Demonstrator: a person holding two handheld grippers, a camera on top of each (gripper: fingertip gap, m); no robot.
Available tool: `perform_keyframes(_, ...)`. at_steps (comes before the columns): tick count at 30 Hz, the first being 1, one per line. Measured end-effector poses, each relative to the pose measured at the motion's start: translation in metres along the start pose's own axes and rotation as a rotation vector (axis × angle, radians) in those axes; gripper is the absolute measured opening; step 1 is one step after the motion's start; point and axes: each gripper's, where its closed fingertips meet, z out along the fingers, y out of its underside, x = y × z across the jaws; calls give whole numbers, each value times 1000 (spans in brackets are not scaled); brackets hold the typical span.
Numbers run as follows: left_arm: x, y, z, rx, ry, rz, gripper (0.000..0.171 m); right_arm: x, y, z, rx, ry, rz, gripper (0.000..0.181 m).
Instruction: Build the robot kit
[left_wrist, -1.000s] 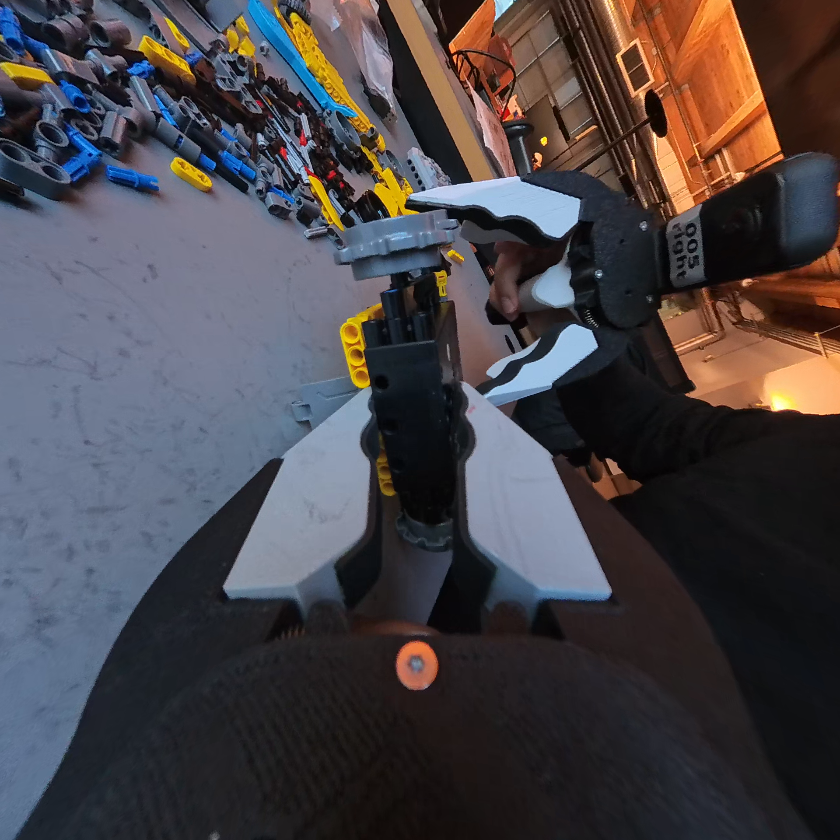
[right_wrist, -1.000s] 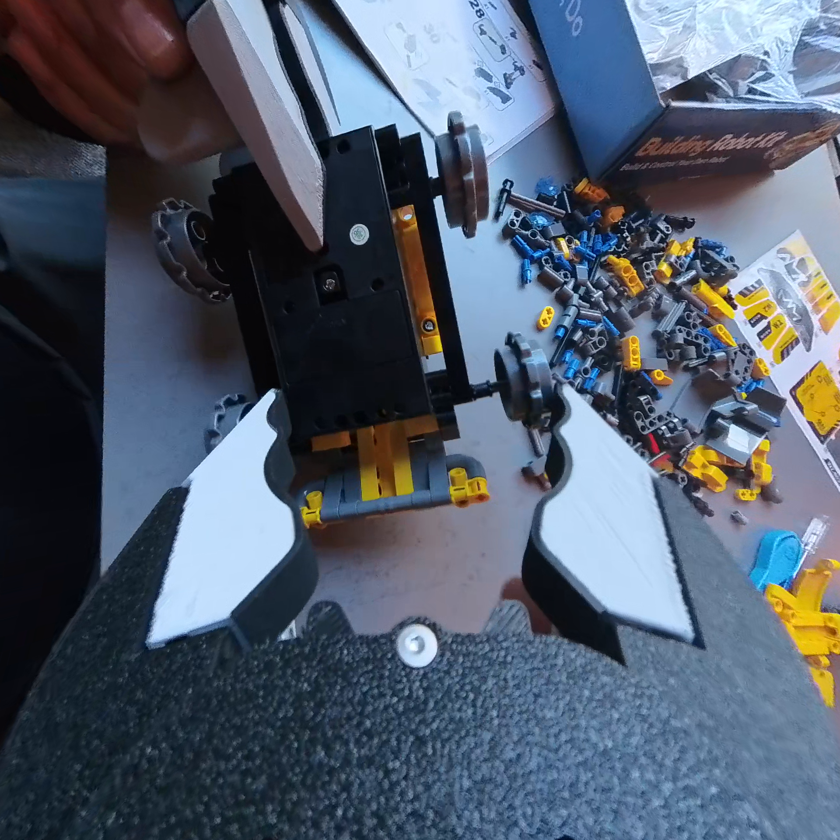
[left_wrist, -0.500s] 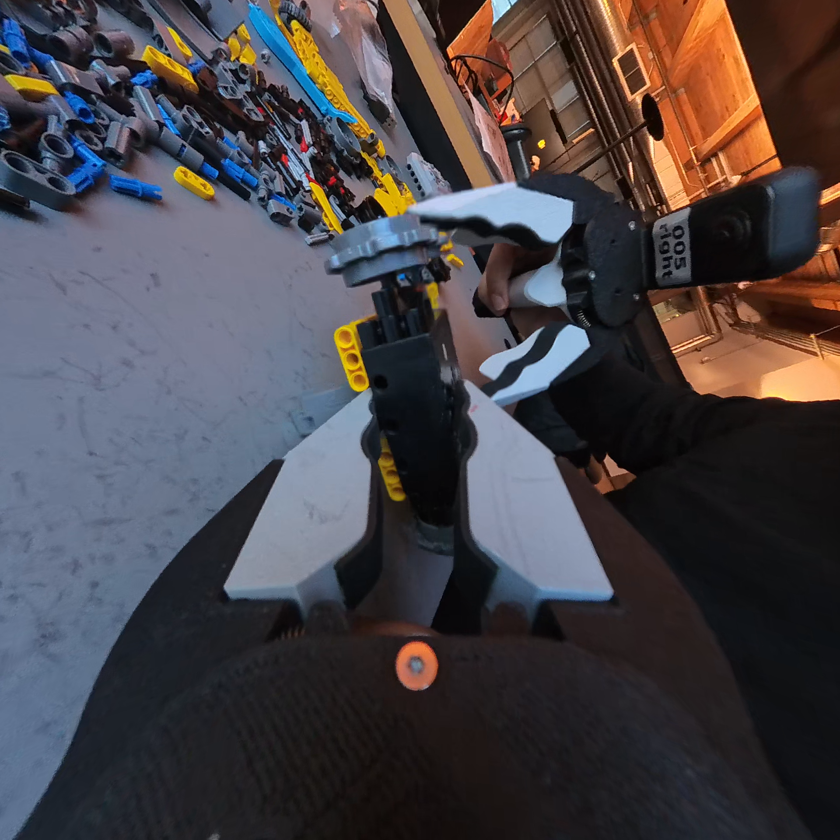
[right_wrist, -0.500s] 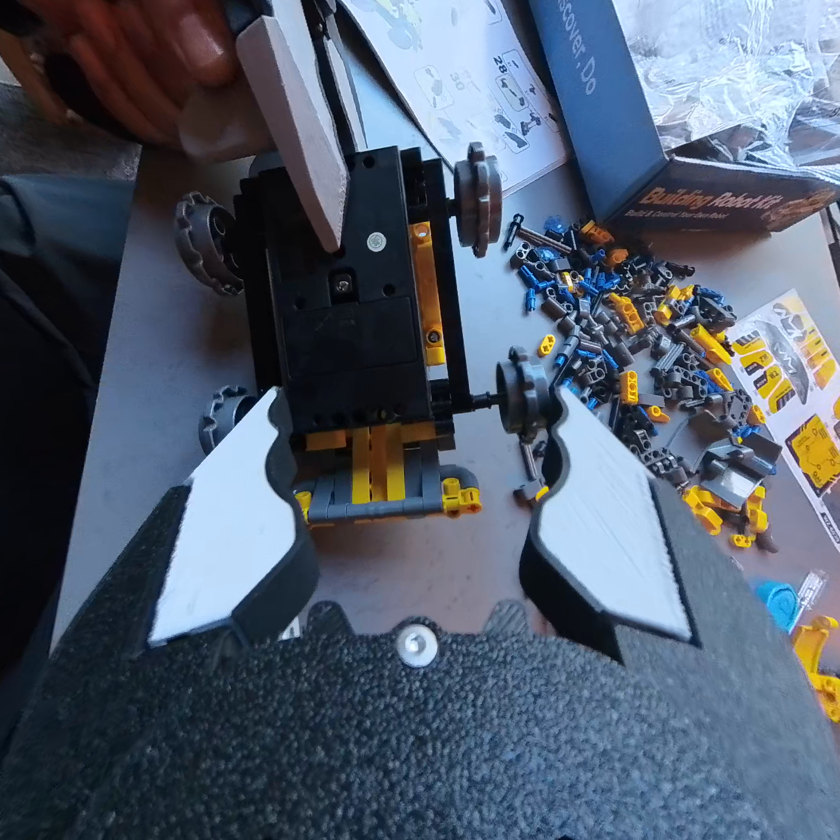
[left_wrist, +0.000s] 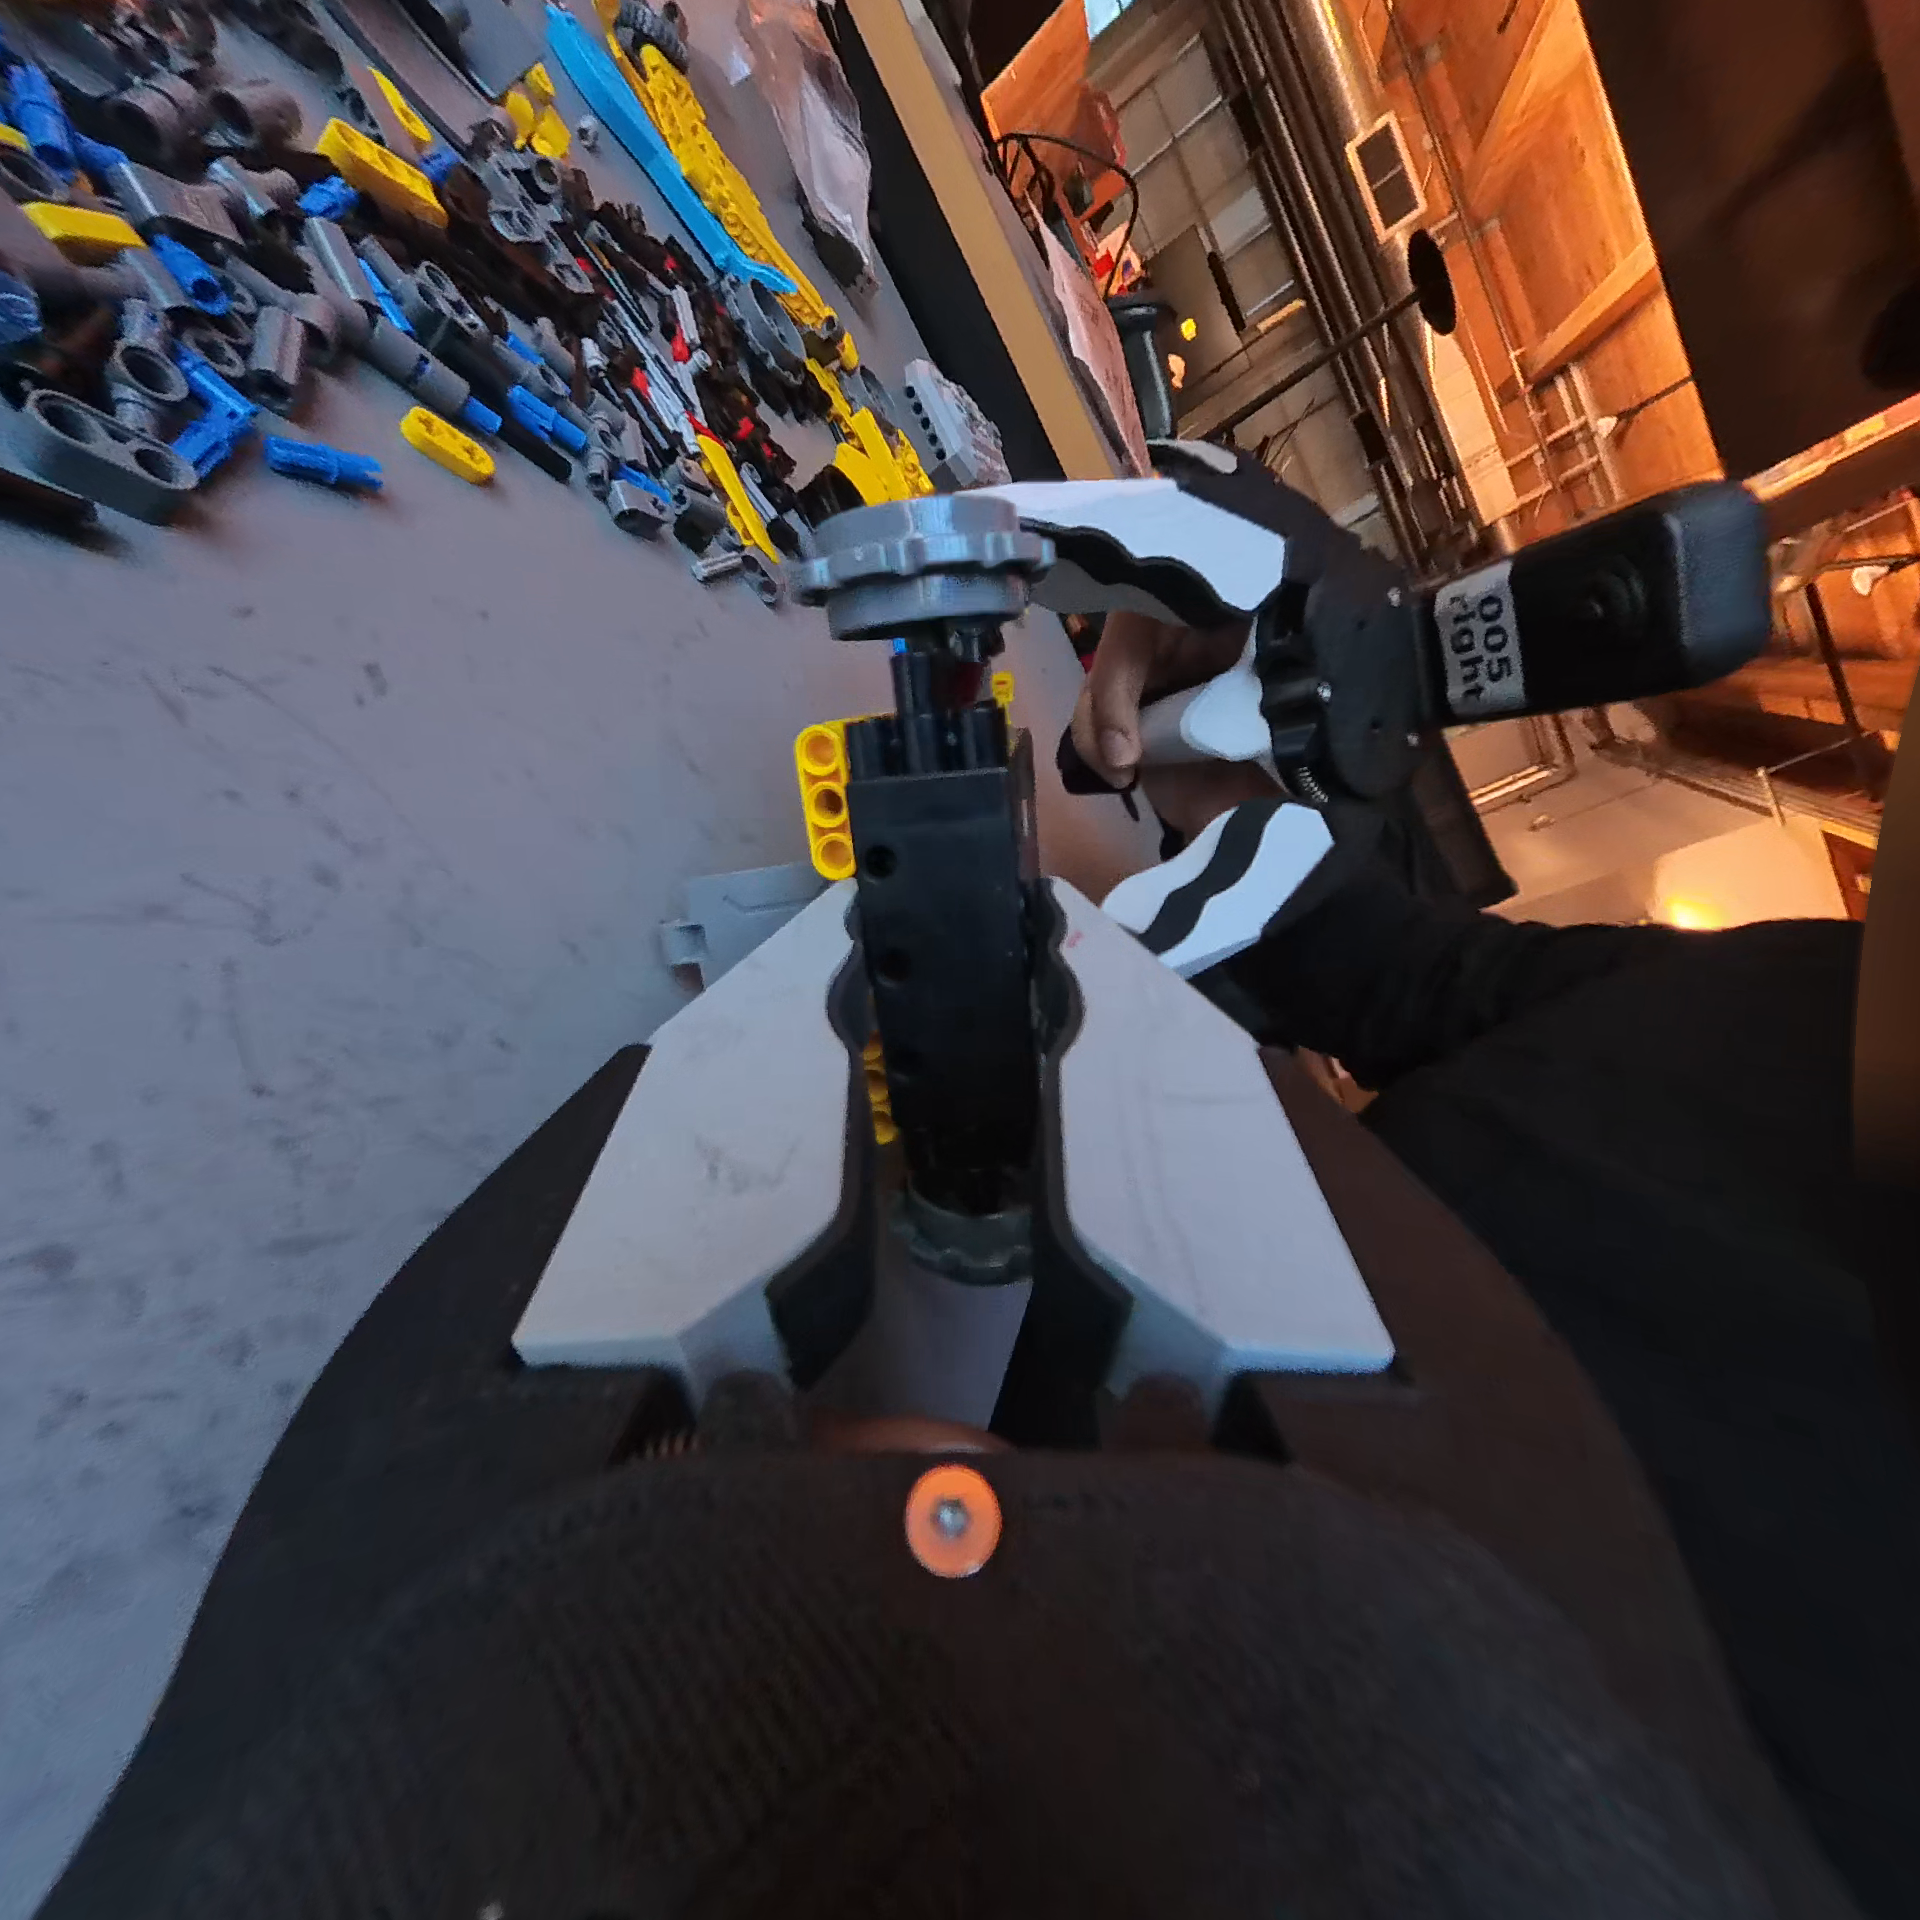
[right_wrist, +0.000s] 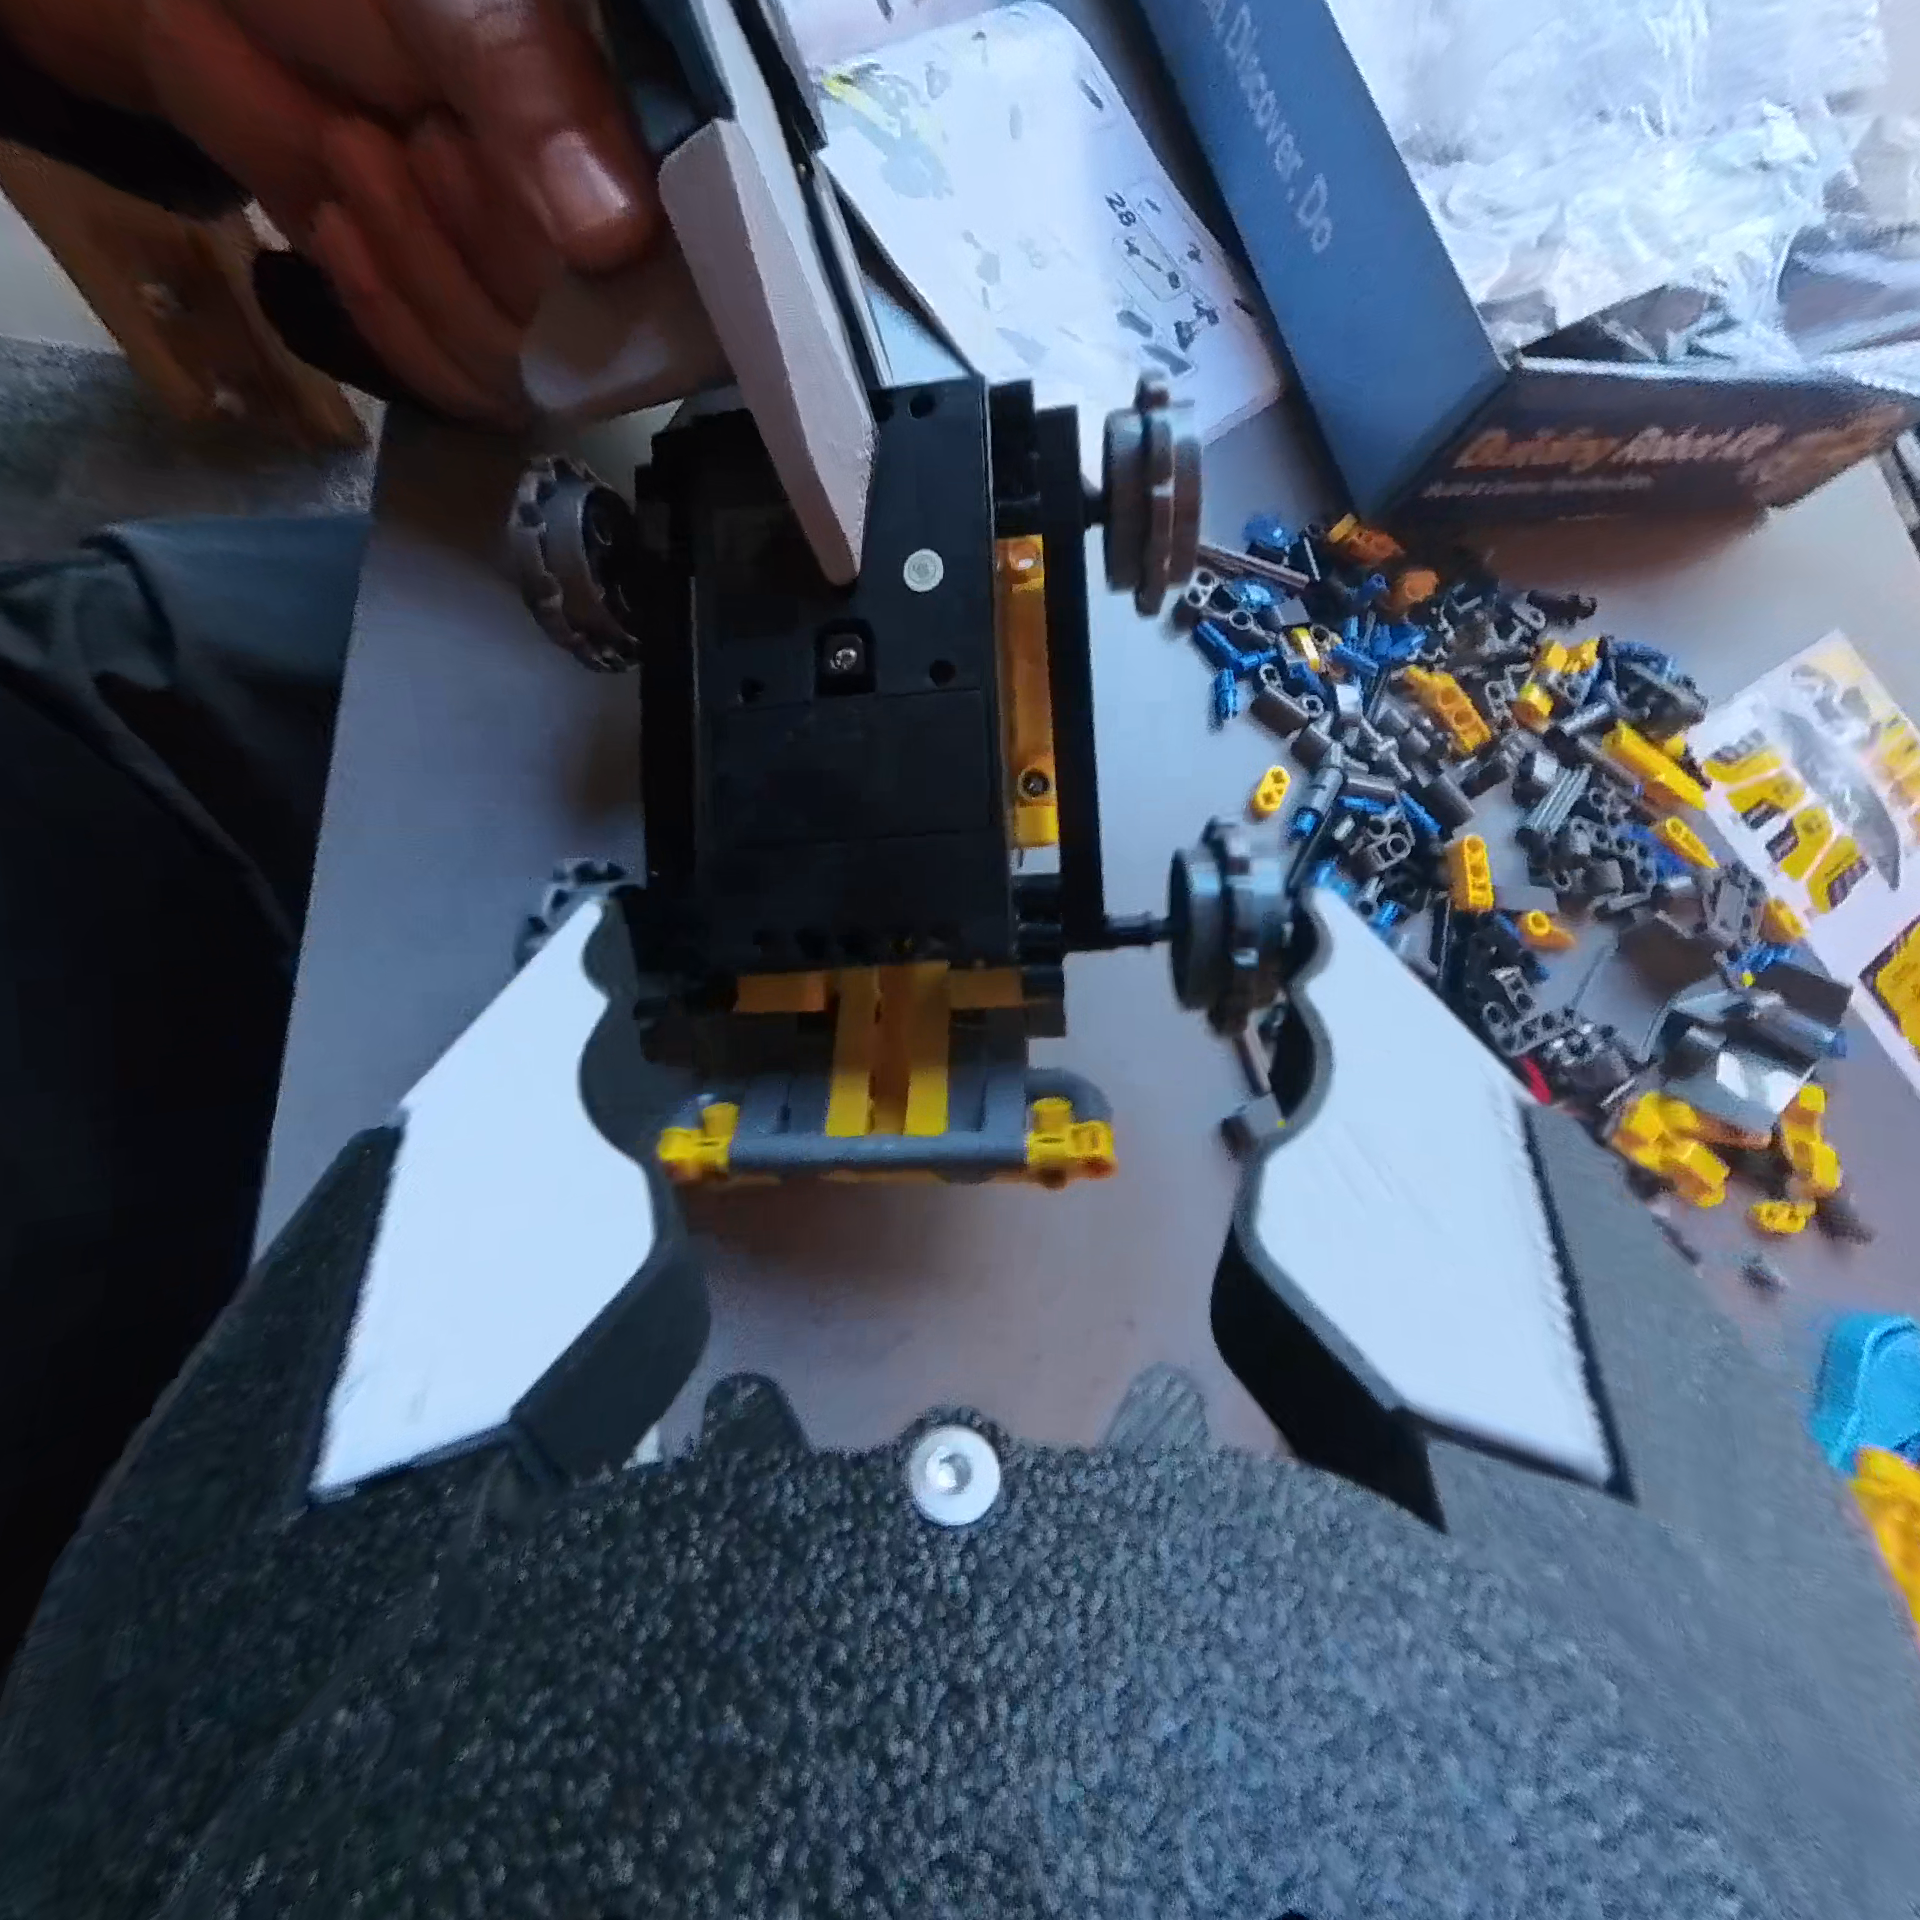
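Observation:
My left gripper (left_wrist: 945, 925) is shut on a black and yellow brick-built model (left_wrist: 935, 821) and holds it over the grey table (left_wrist: 260, 935). A grey toothed wheel hub (left_wrist: 920, 566) sits on an axle at the model's far end. My right gripper (right_wrist: 956, 914) is open, with its fingers on either side of the model's (right_wrist: 831, 748) near end. Its right fingertip is right beside or touching that hub (right_wrist: 1226, 935); I cannot tell which. Other hubs show at the top right (right_wrist: 1148, 499) and the left (right_wrist: 571, 571). The left gripper's finger (right_wrist: 790, 343) presses on the model's top.
A pile of loose blue, yellow and grey parts (right_wrist: 1507, 790) lies right of the model and also shows in the left wrist view (left_wrist: 416, 312). Behind are an instruction booklet (right_wrist: 1039, 208), a blue box (right_wrist: 1455, 312) with plastic bags (right_wrist: 1662, 156), and a sticker sheet (right_wrist: 1818, 810).
The model has moved a little away from the right gripper and turned slightly. The right gripper's upper finger has come closer to the grey hub. Both grips are unchanged.

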Motion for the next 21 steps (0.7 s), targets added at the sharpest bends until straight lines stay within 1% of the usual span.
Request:
perform_keyframes(1,1,2,0,-11,5,11,26,-1,1,0,4,6,12,128)
perform_keyframes(3,4,5,1,-44,28,23,26,-1,1,1,26,10,22,128)
perform_keyframes(5,5,5,0,-64,41,47,26,-4,-1,0,57,-54,78,125)
perform_keyframes(8,8,-1,-9,-69,67,148,26,-7,-10,-12,125,-157,109,120)
perform_keyframes(9,10,-3,-12,-74,77,177,25,-5,-13,-18,148,-174,113,111)
perform_keyframes(11,17,-6,-19,-94,115,279,25,-1,-19,-36,208,-239,141,103)
perform_keyframes(13,27,-6,-24,-133,146,428,24,9,-21,-53,255,-294,182,63)
perform_keyframes(14,31,-7,-25,-142,149,516,25,19,-20,-57,268,-296,221,50)
perform_keyframes(15,34,-8,-26,-154,146,585,25,23,-21,-61,281,-329,268,54)
perform_keyframes(16,35,-8,-26,-177,133,622,25,20,-26,-66,298,-401,305,54)
perform_keyframes(17,36,-9,-26,-189,119,661,25,15,-31,-70,312,-457,324,48)
perform_keyframes(19,41,-10,-28,-196,97,761,25,10,-34,-71,310,-465,294,44)
perform_keyframes(20,44,-9,-30,-199,81,836,24,6,-35,-70,304,-466,271,33)
perform_keyframes(21,47,-8,-31,-209,55,919,25,4,-36,-69,295,-465,261,26)
